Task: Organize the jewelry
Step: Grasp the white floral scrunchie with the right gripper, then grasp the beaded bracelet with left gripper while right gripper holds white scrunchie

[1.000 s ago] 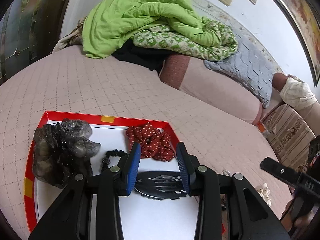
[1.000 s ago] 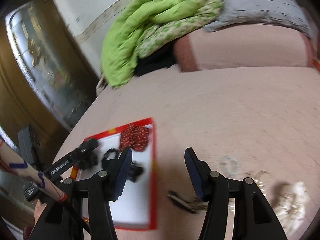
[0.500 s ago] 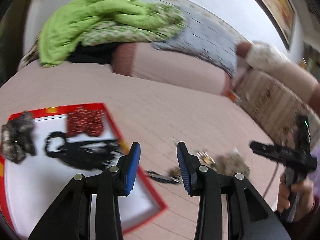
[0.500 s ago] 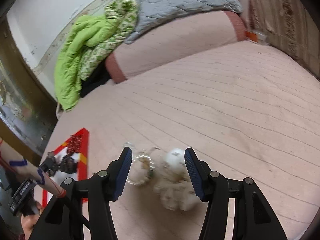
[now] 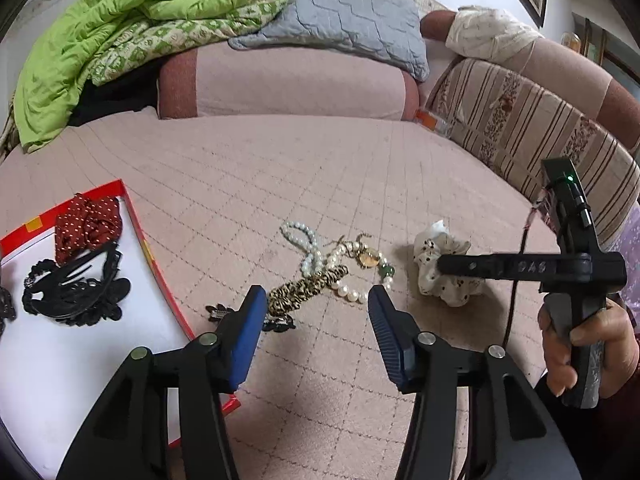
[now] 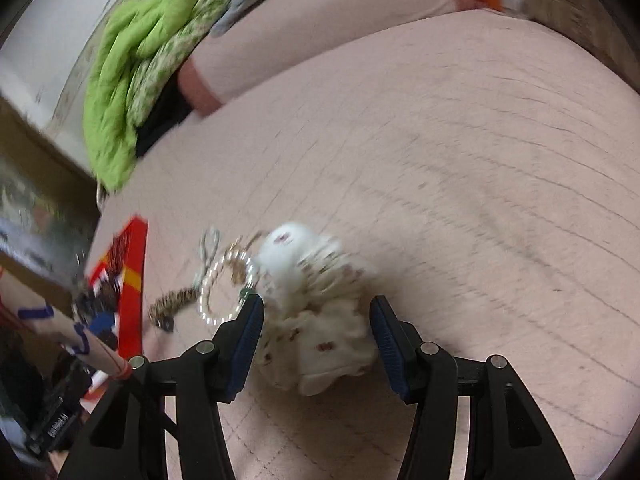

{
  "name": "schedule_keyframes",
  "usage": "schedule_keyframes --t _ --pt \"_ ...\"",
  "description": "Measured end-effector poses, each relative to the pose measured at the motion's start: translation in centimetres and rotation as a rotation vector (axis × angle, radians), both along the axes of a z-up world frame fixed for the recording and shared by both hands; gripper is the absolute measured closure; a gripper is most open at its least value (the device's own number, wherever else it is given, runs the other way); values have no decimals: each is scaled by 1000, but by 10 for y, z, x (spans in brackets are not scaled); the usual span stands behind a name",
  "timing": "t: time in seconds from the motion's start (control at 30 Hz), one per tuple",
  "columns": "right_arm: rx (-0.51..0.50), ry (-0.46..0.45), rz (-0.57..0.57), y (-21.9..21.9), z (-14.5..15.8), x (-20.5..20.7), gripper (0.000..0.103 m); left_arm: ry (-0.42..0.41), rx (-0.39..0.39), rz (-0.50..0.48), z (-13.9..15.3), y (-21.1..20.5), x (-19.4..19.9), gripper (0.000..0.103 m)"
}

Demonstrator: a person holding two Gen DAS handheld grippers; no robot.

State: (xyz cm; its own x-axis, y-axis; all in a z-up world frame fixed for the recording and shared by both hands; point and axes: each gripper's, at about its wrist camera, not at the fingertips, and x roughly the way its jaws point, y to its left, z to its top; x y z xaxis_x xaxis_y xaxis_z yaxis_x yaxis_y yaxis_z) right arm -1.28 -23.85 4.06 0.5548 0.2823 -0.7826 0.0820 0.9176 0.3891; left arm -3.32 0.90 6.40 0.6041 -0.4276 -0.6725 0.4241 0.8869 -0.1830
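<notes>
Underfoot, so to speak, lies a pink quilted bed cover (image 5: pixel 360 168), with a green blanket (image 5: pixel 132 12) and grey pillow (image 5: pixel 352 12) heaped against the wall behind. Only the left wrist view shows the red-edged tray (image 5: pixel 138 224) clearly, holding a black hair clip (image 5: pixel 76 284) and red scrunchie (image 5: pixel 86 224). The pearl necklace (image 5: pixel 316 256) lies on the cover beyond the left gripper (image 5: pixel 318 308), whose jaws are opening with nothing between them. The right gripper (image 6: pixel 316 320) stands spread around a white scrunchie (image 6: pixel 316 312), blurred; contact unclear.
</notes>
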Motion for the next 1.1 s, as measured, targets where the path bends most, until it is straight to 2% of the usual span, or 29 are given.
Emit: schedule_keyframes --t 0.03,0.07,0.1,0.13,0.2,0.33,0.47,0.5,0.63,0.7,0.9,1.1 --pt "-30 6 21 6 -2 2 43 4 8 -8 -1 -3 0 51" --pt "-55 8 35 11 -4 3 50 7 19 -19 -3 -7 1 51" --pt "-79 4 41 13 -5 3 74 7 34 -28 -5 -12 3 51" --pt "-118 0 52 17 -5 3 81 9 41 -33 -7 -15 5 51" --pt "-125 -24 46 14 -2 1 87 14 46 -32 -9 -21 12 51" --pt "-93 -123 -10 -2 19 -9 87 53 46 13 -18 -24 29 51" --pt "-41 -124 -29 -13 20 -10 87 81 58 27 -28 -29 38 52" --pt "-35 -122 -33 -13 19 -10 87 79 63 26 -29 -30 39 56" --pt "-18 -131 -20 -12 23 -8 87 63 64 23 -29 -32 36 87" --pt "-11 -142 -11 -5 26 -7 87 41 64 19 -25 -32 31 94" --pt "-11 -219 35 18 41 -8 87 -69 0 -11 9 -21 2 94" --pt "-45 -309 89 43 55 -14 87 -114 -54 6 34 -6 -19 94"
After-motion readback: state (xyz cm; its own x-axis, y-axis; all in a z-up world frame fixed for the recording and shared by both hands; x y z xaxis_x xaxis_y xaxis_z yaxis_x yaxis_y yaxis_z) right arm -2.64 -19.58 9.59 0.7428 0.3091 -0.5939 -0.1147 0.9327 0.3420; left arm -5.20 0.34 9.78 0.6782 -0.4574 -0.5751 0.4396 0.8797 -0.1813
